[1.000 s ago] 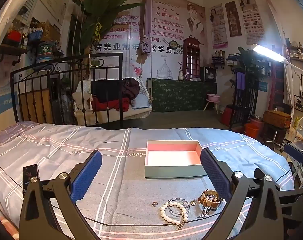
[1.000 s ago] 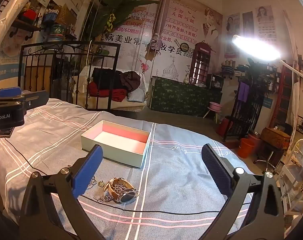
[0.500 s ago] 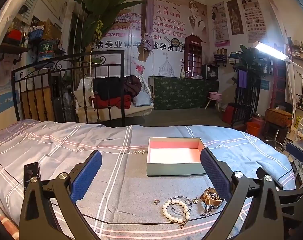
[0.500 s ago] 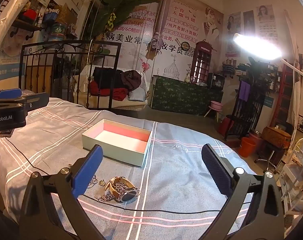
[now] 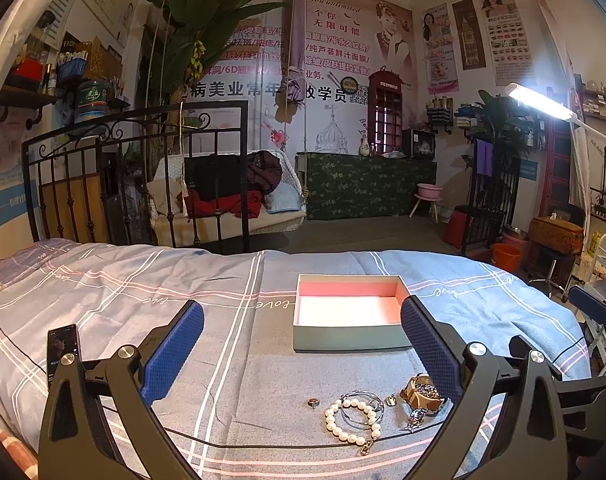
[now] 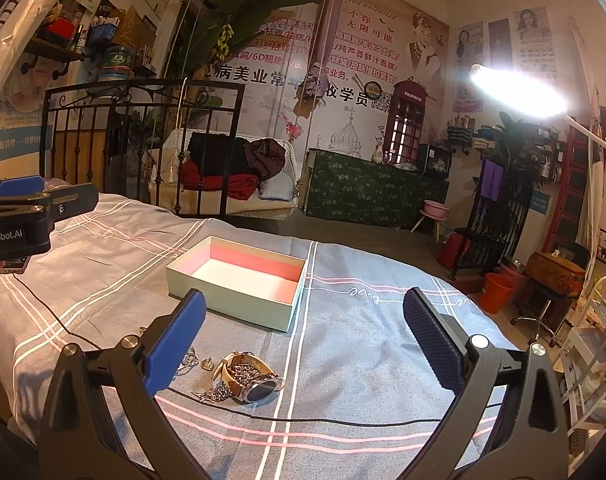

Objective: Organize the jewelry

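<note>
An open pale green box [image 5: 349, 336] with a pink and white inside sits on the blue striped bedcover; it also shows in the right wrist view [image 6: 231, 294]. In front of it lie a pearl bracelet [image 5: 349, 426], a thin bangle [image 5: 363, 404], a small ring [image 5: 313, 402] and a gold watch with a chain [image 5: 421, 394], the watch also in the right wrist view [image 6: 251, 378]. My left gripper [image 5: 301, 344] is open and empty above the jewelry. My right gripper [image 6: 303, 336] is open and empty, right of the watch.
A black cable [image 5: 263, 444] crosses the cover in front of the jewelry. A phone [image 5: 63, 350] lies at the left. A black iron bed rail [image 5: 143, 184] stands behind the bed. The bed's right edge drops to a floor with a bucket [image 6: 499, 292].
Both views have tilted slightly; the box and jewelry sit a little lower and nearer in the left wrist view. Nothing was picked up.
</note>
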Tool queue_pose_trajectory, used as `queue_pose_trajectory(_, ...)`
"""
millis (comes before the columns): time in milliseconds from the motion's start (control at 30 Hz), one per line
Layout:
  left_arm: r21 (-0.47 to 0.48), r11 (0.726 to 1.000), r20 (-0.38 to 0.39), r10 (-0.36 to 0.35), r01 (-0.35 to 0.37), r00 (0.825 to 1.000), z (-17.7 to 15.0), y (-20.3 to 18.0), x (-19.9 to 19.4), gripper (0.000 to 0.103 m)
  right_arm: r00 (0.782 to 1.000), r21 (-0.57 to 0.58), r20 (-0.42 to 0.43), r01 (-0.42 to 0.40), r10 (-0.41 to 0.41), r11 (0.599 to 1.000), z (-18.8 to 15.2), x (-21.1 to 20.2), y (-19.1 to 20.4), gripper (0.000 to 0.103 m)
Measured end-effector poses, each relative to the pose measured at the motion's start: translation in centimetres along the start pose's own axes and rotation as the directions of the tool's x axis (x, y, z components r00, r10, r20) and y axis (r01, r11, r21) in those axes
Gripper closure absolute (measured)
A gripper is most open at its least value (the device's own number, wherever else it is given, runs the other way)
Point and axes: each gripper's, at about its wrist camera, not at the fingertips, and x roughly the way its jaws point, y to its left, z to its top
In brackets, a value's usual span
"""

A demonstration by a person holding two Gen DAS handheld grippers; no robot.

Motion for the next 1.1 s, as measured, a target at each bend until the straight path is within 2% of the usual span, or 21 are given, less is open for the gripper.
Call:
queue_pose_trajectory(933, 0.021, 1.0, -0.029, 0.002, -0.002, 1.0, -0.16, -0.19, 0.71, 0.006, 1.0, 0.009, -0.022, -0.006, 0.006, 1.0, -0.37, 0.42, 0.01, 0.006)
queue_pose_trajectory(1100, -0.002, 1.0, -0.024, 0.011, -0.011, 1.0, -0.27, 0.04, 0.83, 0.006, 1.0, 0.008, -0.022, -0.007, 0.007, 1.0, -0.42, 0.43, 0.04, 0.006)
